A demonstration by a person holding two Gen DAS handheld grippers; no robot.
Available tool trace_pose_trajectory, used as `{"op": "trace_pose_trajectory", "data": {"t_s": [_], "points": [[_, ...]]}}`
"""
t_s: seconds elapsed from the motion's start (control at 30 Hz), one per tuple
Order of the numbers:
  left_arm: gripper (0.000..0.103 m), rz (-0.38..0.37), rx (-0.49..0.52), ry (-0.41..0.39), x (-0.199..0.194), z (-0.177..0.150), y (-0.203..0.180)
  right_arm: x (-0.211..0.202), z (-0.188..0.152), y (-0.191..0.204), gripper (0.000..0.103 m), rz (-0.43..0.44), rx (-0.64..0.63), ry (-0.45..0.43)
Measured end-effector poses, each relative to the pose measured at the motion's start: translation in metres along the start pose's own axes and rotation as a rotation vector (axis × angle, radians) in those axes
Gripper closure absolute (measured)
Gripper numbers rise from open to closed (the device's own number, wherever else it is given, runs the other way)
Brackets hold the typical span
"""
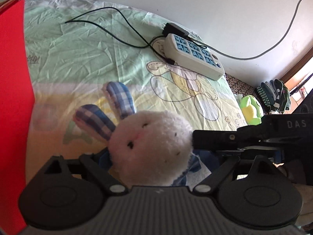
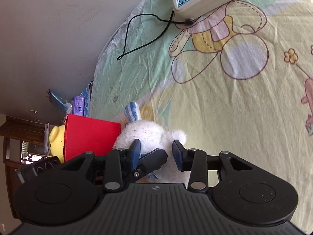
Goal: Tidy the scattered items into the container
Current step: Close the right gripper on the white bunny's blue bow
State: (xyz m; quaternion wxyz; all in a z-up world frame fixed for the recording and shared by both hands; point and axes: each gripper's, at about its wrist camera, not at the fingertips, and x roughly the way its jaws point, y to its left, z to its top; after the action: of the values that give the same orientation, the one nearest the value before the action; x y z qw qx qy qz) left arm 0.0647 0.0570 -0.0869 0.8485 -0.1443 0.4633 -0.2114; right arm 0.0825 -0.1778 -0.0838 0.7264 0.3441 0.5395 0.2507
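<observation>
One plush rabbit [image 1: 150, 148], soft and light, fills lower centre of the left wrist view; we'd pinch its body. The left gripper [image 1: 156, 156] stands apart around it, its fingertips hidden. In the right wrist view, the right gripper [image 2: 156, 152] gapes partway (pads not pressing) beside the red container [image 2: 92, 137], whose inside we cannot see

The white plush rabbit with checked ears [image 1: 150, 146] lies on the cartoon-print bedsheet [image 1: 82, 58], right of the red container [image 1: 13, 107]; the white power strip [image 1: 193, 54] lies far right.
</observation>
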Motion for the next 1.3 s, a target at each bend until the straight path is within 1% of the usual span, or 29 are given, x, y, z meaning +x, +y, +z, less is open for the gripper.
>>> {"op": "trace_pose_trajectory", "data": {"t_s": [0.1, 0.13, 0.23, 0.27, 0.3, 0.33, 0.37, 0.43, 0.5, 0.53, 0.57, 0.6, 0.63, 0.7, 0.77, 0.83, 0.9, 1.03, 1.1, 1.2, 1.3], "points": [[0.013, -0.029, 0.001, -0.003, -0.005, 0.001, 0.001, -0.003, -0.005, 0.002, 0.059, 0.041, 0.025, 0.009], [0.013, -0.033, 0.012, -0.004, -0.005, 0.003, -0.001, -0.004, -0.004, 0.004, 0.057, 0.042, 0.015, 0.004], [0.013, -0.03, 0.079, 0.002, 0.0, 0.004, -0.01, -0.006, 0.002, 0.012, 0.053, -0.005, -0.089, -0.03], [0.013, -0.028, 0.091, 0.006, 0.003, 0.002, -0.012, -0.003, 0.004, 0.015, 0.05, -0.021, -0.131, -0.032], [0.013, -0.028, 0.094, 0.012, 0.005, 0.001, -0.013, -0.001, 0.005, 0.017, 0.049, -0.038, -0.17, -0.032], [0.013, -0.025, 0.089, 0.014, 0.007, 0.001, -0.013, 0.004, 0.008, 0.02, 0.047, -0.068, -0.227, -0.037], [0.013, -0.022, 0.078, 0.014, 0.007, 0.0, -0.012, 0.007, 0.009, 0.024, 0.039, -0.087, -0.277, -0.044], [0.013, -0.028, 0.041, 0.008, 0.007, 0.001, -0.009, 0.011, 0.014, 0.029, 0.037, -0.109, -0.352, -0.059], [0.013, -0.036, 0.013, 0.004, 0.006, 0.001, -0.006, 0.013, 0.021, 0.031, 0.036, -0.109, -0.383, -0.066], [0.013, -0.03, 0.014, 0.003, 0.006, 0.001, -0.007, 0.014, 0.024, 0.03, 0.033, -0.1, -0.39, -0.058], [0.013, -0.02, 0.017, 0.002, 0.007, 0.001, -0.008, 0.018, 0.028, 0.029, 0.029, -0.089, -0.393, -0.035], [0.012, -0.016, 0.014, 0.002, 0.008, 0.001, -0.008, 0.024, 0.032, 0.027, 0.028, -0.081, -0.387, -0.005], [0.012, -0.019, 0.003, 0.003, 0.009, 0.002, -0.006, 0.029, 0.035, 0.023, 0.025, -0.073, -0.368, 0.019], [0.015, -0.03, -0.02, 0.002, 0.007, 0.001, -0.002, 0.037, 0.038, 0.017, 0.027, -0.028, -0.325, 0.066], [0.019, -0.038, -0.036, 0.004, 0.004, 0.0, 0.001, 0.039, 0.034, 0.019, 0.036, 0.006, -0.312, 0.088], [0.028, -0.023, -0.045, 0.002, 0.001, -0.001, 0.004, 0.041, 0.03, 0.017, 0.037, 0.027, -0.282, 0.118], [0.03, -0.016, -0.036, 0.012, -0.001, -0.002, 0.004, 0.041, 0.022, 0.017, 0.04, 0.041, -0.259, 0.151], [0.032, -0.031, -0.027, 0.018, -0.007, -0.009, -0.004, 0.029, 0.009, 0.015, 0.045, 0.054, -0.224, 0.131], [0.035, -0.024, 0.002, 0.009, -0.013, -0.013, -0.012, 0.02, 0.002, 0.011, 0.046, 0.074, -0.176, 0.111], [0.036, -0.023, 0.047, -0.013, -0.025, -0.015, -0.028, 0.005, -0.01, 0.011, 0.047, 0.092, -0.142, 0.068], [0.037, -0.029, 0.081, -0.037, -0.037, -0.016, -0.042, -0.013, -0.02, 0.016, 0.047, 0.104, -0.127, 0.005]]}}
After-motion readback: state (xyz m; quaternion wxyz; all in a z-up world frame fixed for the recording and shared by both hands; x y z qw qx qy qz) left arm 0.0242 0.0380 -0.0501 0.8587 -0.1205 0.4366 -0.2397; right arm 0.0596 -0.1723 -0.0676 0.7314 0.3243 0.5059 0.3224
